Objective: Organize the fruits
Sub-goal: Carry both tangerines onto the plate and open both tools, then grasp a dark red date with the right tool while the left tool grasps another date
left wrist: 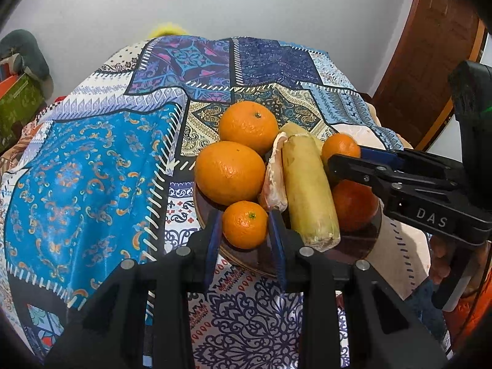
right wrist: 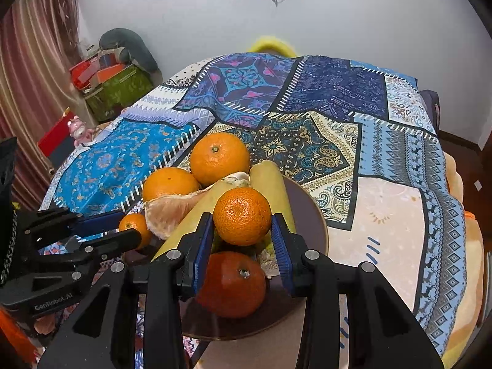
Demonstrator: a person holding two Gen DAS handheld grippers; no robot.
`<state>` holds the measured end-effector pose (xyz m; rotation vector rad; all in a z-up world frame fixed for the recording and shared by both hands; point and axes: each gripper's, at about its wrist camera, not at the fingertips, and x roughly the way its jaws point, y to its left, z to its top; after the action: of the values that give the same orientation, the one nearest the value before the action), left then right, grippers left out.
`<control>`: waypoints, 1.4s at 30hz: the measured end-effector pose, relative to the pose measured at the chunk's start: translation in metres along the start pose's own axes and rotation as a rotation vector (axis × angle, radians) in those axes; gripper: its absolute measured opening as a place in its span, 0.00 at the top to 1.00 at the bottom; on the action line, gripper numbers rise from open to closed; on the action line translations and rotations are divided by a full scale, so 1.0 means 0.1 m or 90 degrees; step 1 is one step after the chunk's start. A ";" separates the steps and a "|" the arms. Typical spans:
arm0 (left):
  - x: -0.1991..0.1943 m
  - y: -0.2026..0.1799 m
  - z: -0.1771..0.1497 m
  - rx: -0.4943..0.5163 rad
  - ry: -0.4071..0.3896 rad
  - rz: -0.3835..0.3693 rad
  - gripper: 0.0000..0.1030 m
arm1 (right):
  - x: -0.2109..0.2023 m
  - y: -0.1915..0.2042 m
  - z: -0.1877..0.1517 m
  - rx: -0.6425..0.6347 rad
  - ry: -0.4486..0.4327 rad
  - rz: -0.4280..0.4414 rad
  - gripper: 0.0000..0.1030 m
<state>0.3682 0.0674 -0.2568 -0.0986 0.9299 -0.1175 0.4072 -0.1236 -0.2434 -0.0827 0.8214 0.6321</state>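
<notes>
My left gripper (left wrist: 245, 240) grasps a small mandarin (left wrist: 245, 225) between its blue pads, at the near rim of the plate (left wrist: 358, 246). My right gripper (right wrist: 242, 247) clamps a second mandarin (right wrist: 242, 216), held above the pile in the plate's middle. The two grippers come in from opposite sides of the plate and stand close together; the left one's fingertips reach in beside the peeled segment (right wrist: 167, 212) in the right view.

Plate: dark, round, crowded. Two big oranges (left wrist: 230, 172) side by side on its far left part, touching. Two bananas (left wrist: 309, 190) lie across the middle, the peeled segment leaning on the nearer one. A darker, reddish orange (right wrist: 231, 284) sits at the rim directly under my right gripper. Little bare plate shows; only the right rim (right wrist: 310, 215) is open.

Worktop: covered with a patchwork cloth (left wrist: 92, 166) in blue, cream and navy, glossy, slightly rumpled. The plate sits near the near edge, right of centre. The cloth's left half and far end carry nothing, wide room there. The far edge meets a white wall (right wrist: 353, 15), where something yellow (right wrist: 270, 44) peeks over. Past the left edge: green box (right wrist: 118, 90), red items, striped curtain (right wrist: 30, 61). Past the right edge: brown wooden door (left wrist: 427, 58).
</notes>
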 end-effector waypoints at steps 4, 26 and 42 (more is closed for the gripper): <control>0.01 0.03 0.00 -0.010 -0.003 0.004 0.70 | -0.02 -0.01 -0.01 0.000 -0.007 0.000 0.58; -1.03 -0.16 -0.14 0.002 -0.082 0.030 0.70 | -1.05 0.32 -0.20 -0.006 -0.099 -0.041 0.03; -1.59 -0.39 -0.53 0.017 -0.085 0.023 0.65 | -1.38 0.47 -0.59 0.001 -0.063 -0.108 0.00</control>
<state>0.2296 0.0493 -0.1571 -0.0641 0.7961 -0.0887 0.2723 -0.1716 -0.1787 -0.1174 0.7110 0.4723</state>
